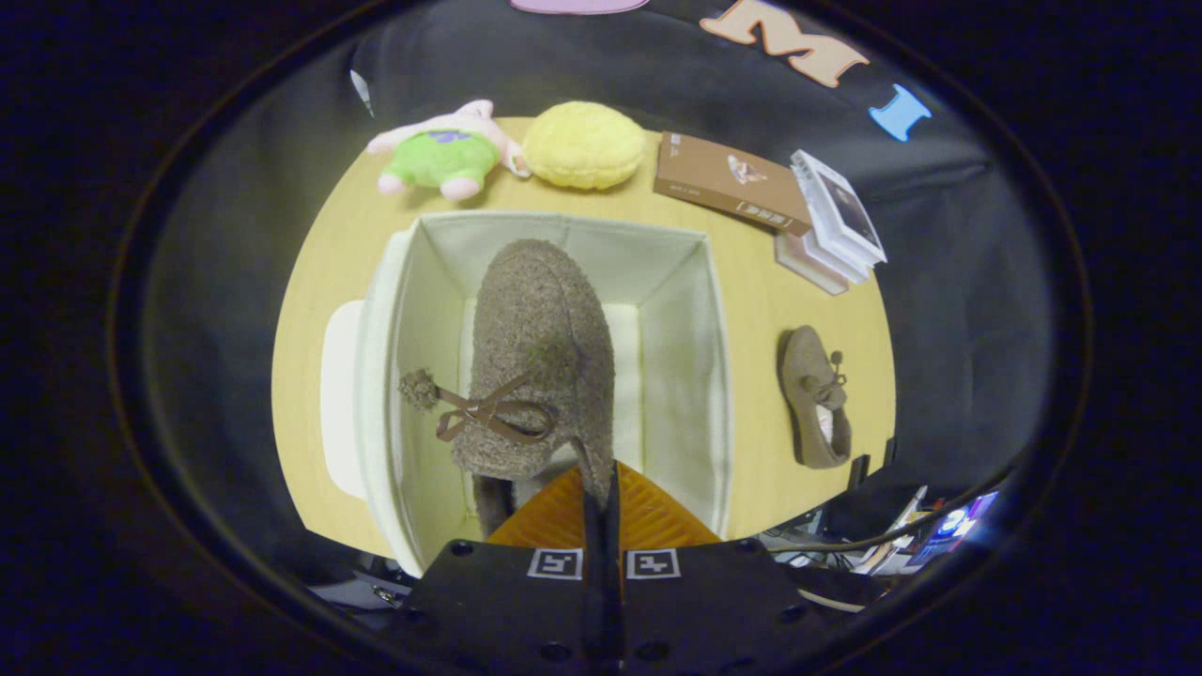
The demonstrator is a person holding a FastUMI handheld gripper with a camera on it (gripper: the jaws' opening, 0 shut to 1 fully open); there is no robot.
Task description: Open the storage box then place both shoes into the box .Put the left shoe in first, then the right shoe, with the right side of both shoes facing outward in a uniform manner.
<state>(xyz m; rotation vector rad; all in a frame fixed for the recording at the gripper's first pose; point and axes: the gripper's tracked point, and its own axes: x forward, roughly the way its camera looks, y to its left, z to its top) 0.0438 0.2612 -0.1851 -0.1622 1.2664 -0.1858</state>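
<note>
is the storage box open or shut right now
Open. The storage box shows its white inner walls and floor from above, and its lid lies beside it. The gripper holds a brown shoe over the opening.

My gripper (601,488): two orange fingers (549,516), wedge-shaped, surfaces ribbed in fine diagonal lines, tapering to a point ahead of the black body. Fingers meet along a thin dark seam, no gap visible. Body behind the fingers is matte black, flat-topped, split down the middle by the same seam. Two square black-and-white markers (555,563) sit on the body directly behind the fingers, one each side of the seam. Small round screw holes (460,547) dot the body's corners and rear edge.
</note>
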